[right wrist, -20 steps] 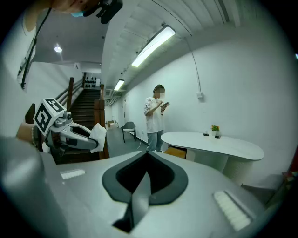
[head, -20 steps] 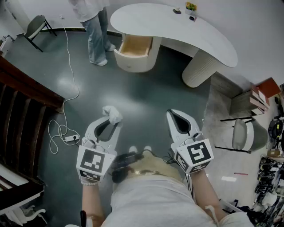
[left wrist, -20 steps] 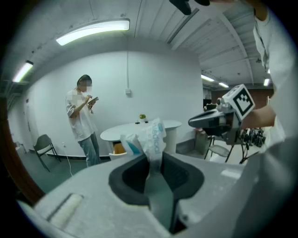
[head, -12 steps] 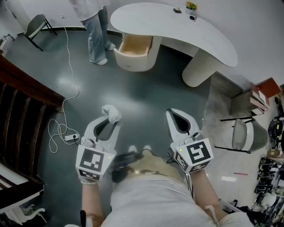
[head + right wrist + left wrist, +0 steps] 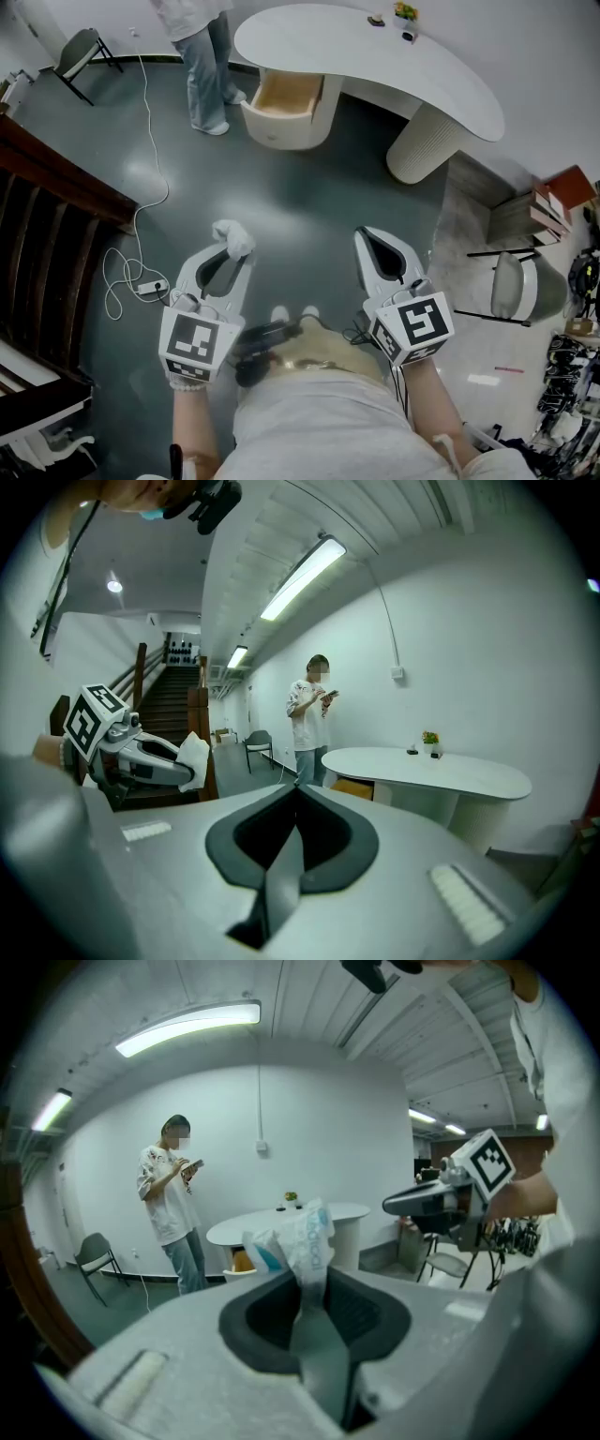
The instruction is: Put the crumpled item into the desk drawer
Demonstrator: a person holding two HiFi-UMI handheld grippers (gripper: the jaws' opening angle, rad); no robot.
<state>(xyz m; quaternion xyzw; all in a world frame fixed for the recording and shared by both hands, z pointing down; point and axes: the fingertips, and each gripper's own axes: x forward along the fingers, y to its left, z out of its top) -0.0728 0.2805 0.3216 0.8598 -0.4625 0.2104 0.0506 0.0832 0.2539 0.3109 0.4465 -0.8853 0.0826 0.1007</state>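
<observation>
Over the grey floor, short of the desk: crumpled item held in left gripper

Left gripper (image 5: 229,253) is clamped on the crumpled item (image 5: 233,237), a white wrapper with blue print. The item protrudes beyond the jaw tips and hangs clear of the floor (image 5: 309,202). Right gripper (image 5: 367,240) is held alongside, apart from the left, with its jaws together and nothing between them. Both grippers point towards the desk (image 5: 375,56), which stands well apart from them across the floor. The desk drawer (image 5: 286,98) is pulled out beneath the left end of the desk, its wooden interior exposed. A person (image 5: 202,56) stands just beside the drawer, on its left. A small plant (image 5: 403,12) sits near the far edge of the desk top. A white cable (image 5: 150,141) trails across the floor at the left
</observation>
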